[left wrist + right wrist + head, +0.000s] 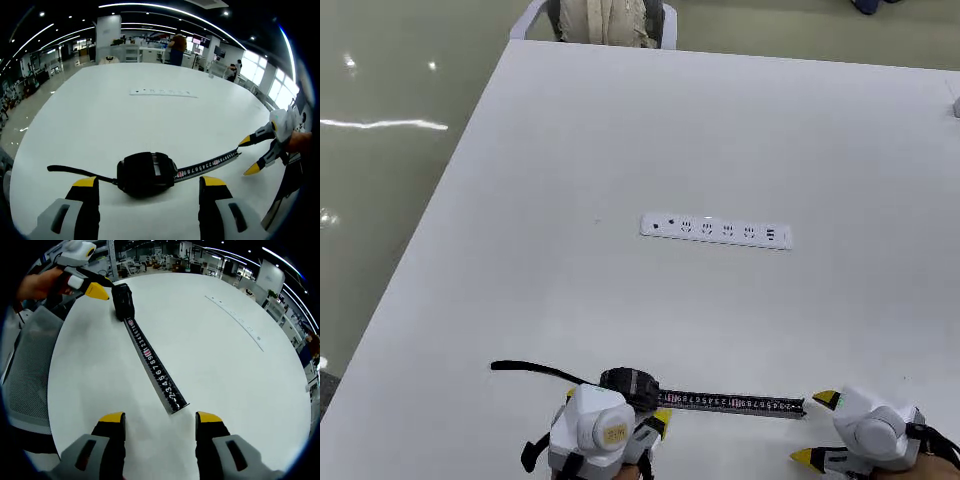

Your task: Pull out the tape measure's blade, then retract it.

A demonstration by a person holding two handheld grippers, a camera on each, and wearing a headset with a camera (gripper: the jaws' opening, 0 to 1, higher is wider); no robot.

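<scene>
Both claws (150,183) (160,417) gape, seemingly clear of the blade (152,365).

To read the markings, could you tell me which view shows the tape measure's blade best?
The right gripper view: the blade runs lengthwise, numerals legible to its tip. The head view shows the blade small; the left gripper view, foreshortened.

At the bottom of the frame the right gripper (160,417) had its jaws apart, with the blade (152,365) ending just above them. The blade ran up-left across the table (215,370) to the case (122,300), beside the left gripper (102,288).
</scene>
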